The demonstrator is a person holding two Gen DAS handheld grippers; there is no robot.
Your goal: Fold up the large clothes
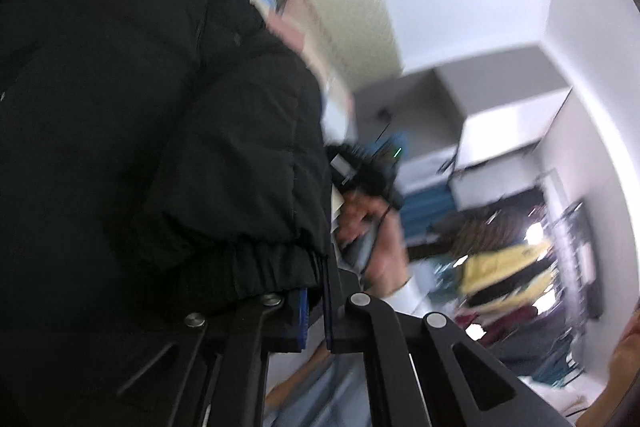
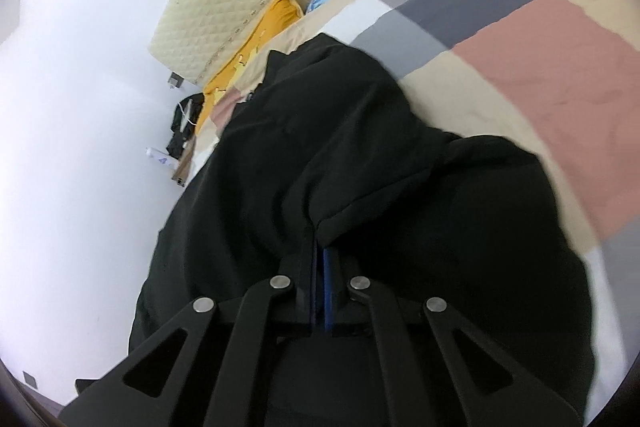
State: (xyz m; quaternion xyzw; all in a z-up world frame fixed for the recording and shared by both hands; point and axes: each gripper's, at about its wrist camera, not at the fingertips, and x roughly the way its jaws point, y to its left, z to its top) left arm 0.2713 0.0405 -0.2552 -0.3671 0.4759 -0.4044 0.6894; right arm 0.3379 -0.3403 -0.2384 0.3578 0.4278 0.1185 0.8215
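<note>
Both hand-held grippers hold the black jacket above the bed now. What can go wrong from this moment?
1. The left hand-held gripper pinches only the elastic hem of the black jacket; this thin edge may slip out.
2. The right hand-held gripper also bites a small fold, so the bulky cloth may sag and the fold come out crooked.
3. The yellow garment lies close on the patchwork bedspread; the jacket might drag it.

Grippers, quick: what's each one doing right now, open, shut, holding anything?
Left gripper: shut on the black jacket, at its elastic hem.
Right gripper: shut on a fold of the black jacket.
</note>
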